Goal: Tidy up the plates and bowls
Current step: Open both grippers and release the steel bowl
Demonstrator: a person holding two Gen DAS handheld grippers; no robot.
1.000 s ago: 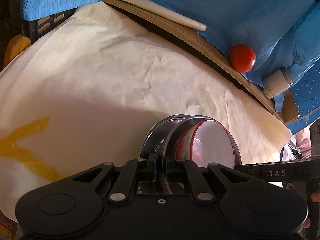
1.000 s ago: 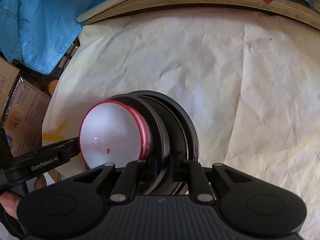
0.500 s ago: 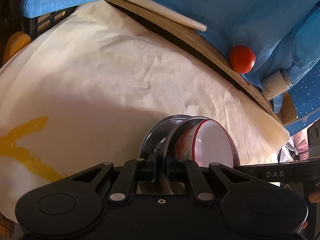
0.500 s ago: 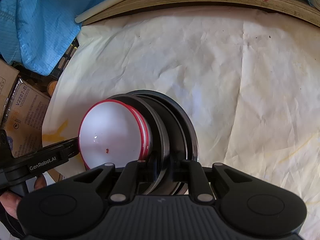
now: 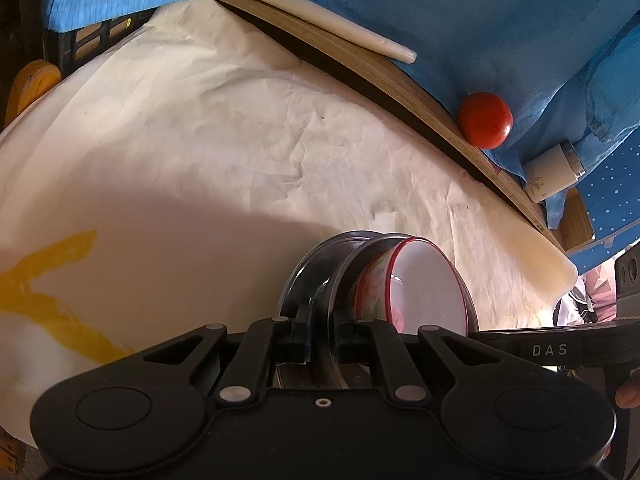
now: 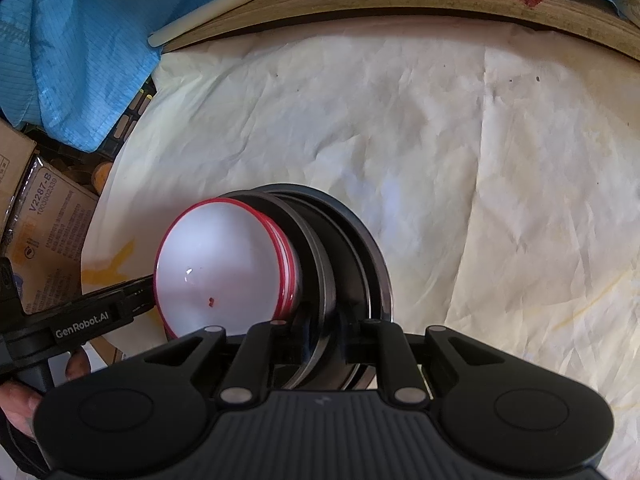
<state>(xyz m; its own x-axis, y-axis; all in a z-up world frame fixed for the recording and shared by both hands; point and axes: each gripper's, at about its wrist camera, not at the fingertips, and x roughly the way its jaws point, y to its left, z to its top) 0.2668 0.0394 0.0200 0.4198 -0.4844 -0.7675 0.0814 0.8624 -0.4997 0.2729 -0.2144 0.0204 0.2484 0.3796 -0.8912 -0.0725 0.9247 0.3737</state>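
Black hand-held gripper (image 5: 320,354) (silver pivot screws, white lettering)

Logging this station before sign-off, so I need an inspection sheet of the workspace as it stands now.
Surface: round table under creased white paper with a yellow stain.
Job's things: red-rimmed white bowls nested on dark metal plates, the stack tilted on edge.
Clutter: red tomato, white rod and small white bottle on the far wooden edge.
Grippers: left gripper shut on a plate rim; right gripper shut on the plates' rims.
Cables: nothing seen.
Surroundings: blue cloth, cardboard boxes, black crate.
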